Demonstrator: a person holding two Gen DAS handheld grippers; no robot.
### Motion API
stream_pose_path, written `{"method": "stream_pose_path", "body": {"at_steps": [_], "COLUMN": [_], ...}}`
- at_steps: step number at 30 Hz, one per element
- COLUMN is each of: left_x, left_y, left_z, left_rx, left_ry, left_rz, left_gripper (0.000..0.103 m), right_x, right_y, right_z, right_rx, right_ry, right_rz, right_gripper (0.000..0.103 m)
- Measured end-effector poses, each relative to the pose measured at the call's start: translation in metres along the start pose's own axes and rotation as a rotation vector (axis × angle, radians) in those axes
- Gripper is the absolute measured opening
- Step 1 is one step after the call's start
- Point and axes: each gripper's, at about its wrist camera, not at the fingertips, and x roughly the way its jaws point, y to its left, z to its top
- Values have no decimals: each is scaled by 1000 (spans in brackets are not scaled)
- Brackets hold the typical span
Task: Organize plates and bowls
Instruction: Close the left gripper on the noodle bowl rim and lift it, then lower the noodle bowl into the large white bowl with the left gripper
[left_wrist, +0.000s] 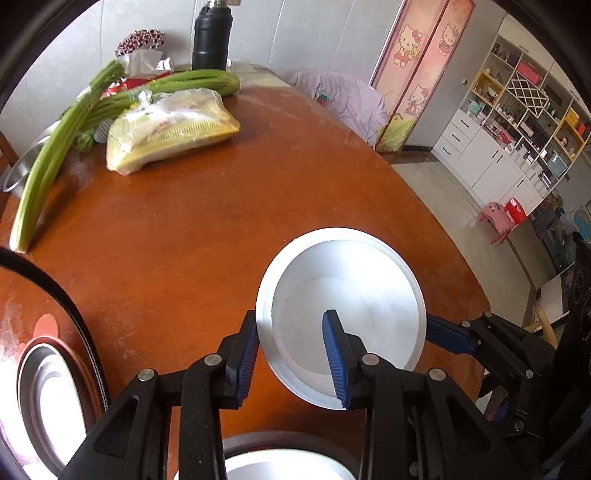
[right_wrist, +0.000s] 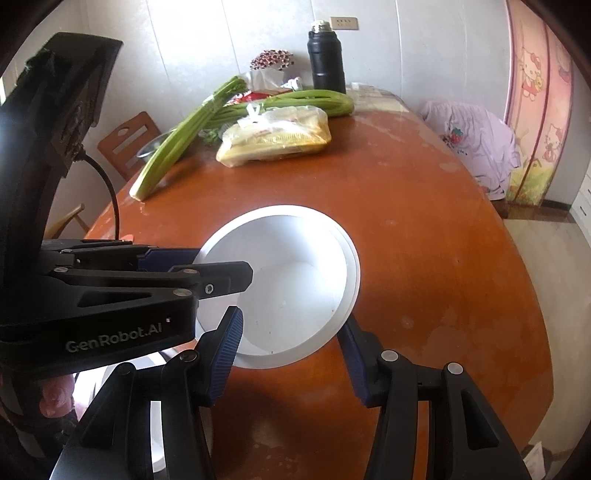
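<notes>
You've got the white dish (left_wrist: 347, 306) between both grippers, low and a bit right of centre over the brown counter (left_wrist: 177, 206), w/ its underside looking clear of the wood, so it reads as lifted, not resting. The left gripper (left_wrist: 295, 354) is clamped on the near-left rim, one pad outside the wall & one inside the bowl of it. The right gripper (right_wrist: 291, 354) has its jaws partly spread across the near-right edge; both pads sit against the rim in its own view, so call it gripping the dish too, tho the far pad's contact is hard to confirm. Step in hand, as I read it: carry phase of one dish, pick-up done, drop-off not yet. Next move prob needs you to keep both wrists level w/ each other so the dish doesn't twist out of the left pinch, then bring it over a stack & lower flat before letting go. Likely targets: a white dish (left_wrist: 284, 465) right under the left gripper at the bottom edge, and a steel bowl (left_wrist: 51, 402) at far left. Count: 2 white dishes, 2 steel bowls incl. the steel basin (left_wrist: 22, 166) behind the celery (left_wrist: 55, 155). Also 2 celery bundles, 1 bagged food pack (left_wrist: 173, 129), 1 black flask (left_wrist: 212, 35), 1 tissue box (left_wrist: 142, 59).
</notes>
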Motion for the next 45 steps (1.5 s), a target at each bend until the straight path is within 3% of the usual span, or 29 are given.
{"method": "stream_pose_path", "body": {"at_steps": [24, 35, 45], "left_x": [-95, -115, -110], "left_y": [17, 20, 22], "left_z": [-70, -102, -123], "left_rx": [-14, -18, -31], "left_ry": [-127, -146, -125], "left_rz": [47, 50, 48], "left_gripper": [35, 35, 35], "right_x": [-61, -74, -73], "right_y": [77, 102, 110], "right_z": [-30, -52, -68], "right_rx": [-107, -136, -153], "right_ry": [-88, -88, -67], "right_rz": [28, 38, 44], "right_gripper": [55, 55, 55]}}
